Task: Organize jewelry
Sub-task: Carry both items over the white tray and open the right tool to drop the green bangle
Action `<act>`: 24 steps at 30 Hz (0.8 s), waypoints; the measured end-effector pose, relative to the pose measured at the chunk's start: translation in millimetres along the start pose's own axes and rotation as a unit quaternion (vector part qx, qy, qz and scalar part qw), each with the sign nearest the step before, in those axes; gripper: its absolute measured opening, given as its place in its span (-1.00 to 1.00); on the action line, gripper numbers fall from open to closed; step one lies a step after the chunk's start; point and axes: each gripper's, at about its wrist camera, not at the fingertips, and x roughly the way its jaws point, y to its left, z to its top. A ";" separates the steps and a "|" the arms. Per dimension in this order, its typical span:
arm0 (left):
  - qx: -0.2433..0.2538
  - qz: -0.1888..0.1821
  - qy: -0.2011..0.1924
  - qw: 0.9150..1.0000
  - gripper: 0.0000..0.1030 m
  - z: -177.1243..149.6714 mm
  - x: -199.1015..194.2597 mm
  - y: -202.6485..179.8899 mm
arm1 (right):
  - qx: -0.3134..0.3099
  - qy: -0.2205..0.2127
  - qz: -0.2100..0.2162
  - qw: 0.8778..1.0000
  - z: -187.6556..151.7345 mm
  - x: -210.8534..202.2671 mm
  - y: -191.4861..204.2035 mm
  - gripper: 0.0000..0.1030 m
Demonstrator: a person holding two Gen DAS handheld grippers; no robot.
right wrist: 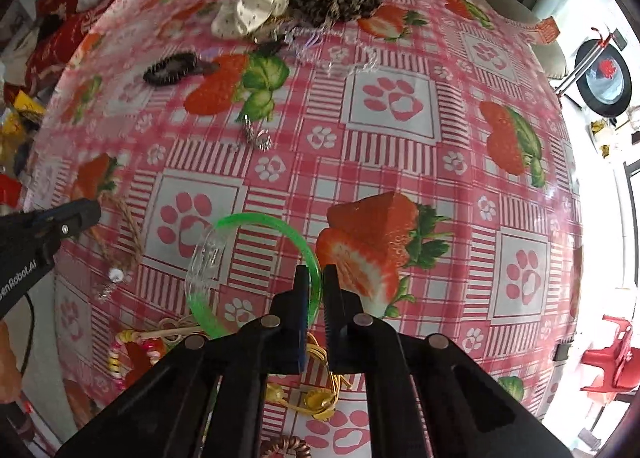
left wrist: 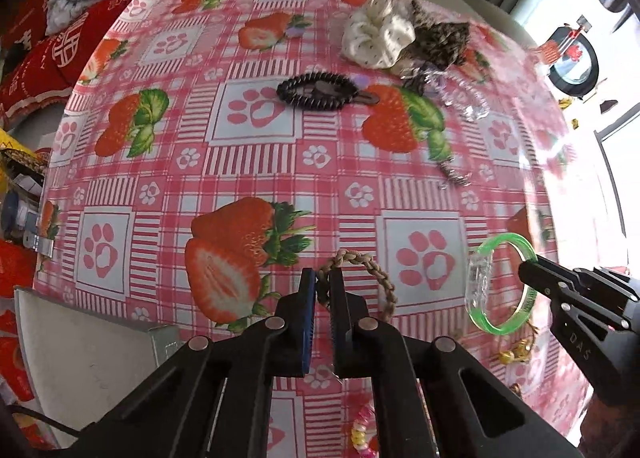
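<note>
I have both grippers down on the table at once. My left gripper has its jaws closed on the near edge of the braid bracelet, whose loop lies flat on the strawberry cloth just beyond the tips. My right gripper is clamped on the rim of the green bangle, which also seems to rest on the cloth; part of its ring is clear plastic.

As I judge it, the sorting has barely begun. Both pieces are gripped but not lifted, and everything else lies loose across the table. A pale box sits at the table's near left corner in the left view; I can't tell whether that is where things should go.

My count, as far as I can see:
- two bracelets in hand, one braid and one green;
- one black hair clip toward the far side;
- two scrunchies at the far edge, one white and one leopard, touching each other;
- one clear coil just beside them;
- one small silver piece mid-table, too small to name;
- one bead bracelet and one gold wire piece near me, partly under the right gripper;
- one copper coil at the bottom edge.

All of these are left to sort.
</note>
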 end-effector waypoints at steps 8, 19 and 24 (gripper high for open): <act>-0.013 -0.017 -0.030 0.999 -0.74 -10.9 -34.8 7.2 | 0.039 -0.014 0.028 0.999 -3.0 -20.7 -11.6 -0.86; -0.053 -0.027 -0.061 0.996 -0.74 -43.6 -95.0 42.9 | 0.014 -0.029 0.060 0.998 -21.8 -67.1 23.4 -0.86; -0.088 -0.011 -0.066 0.994 -0.74 -72.8 -116.1 81.9 | -0.017 -0.030 0.090 0.995 -23.4 -83.4 64.6 -0.86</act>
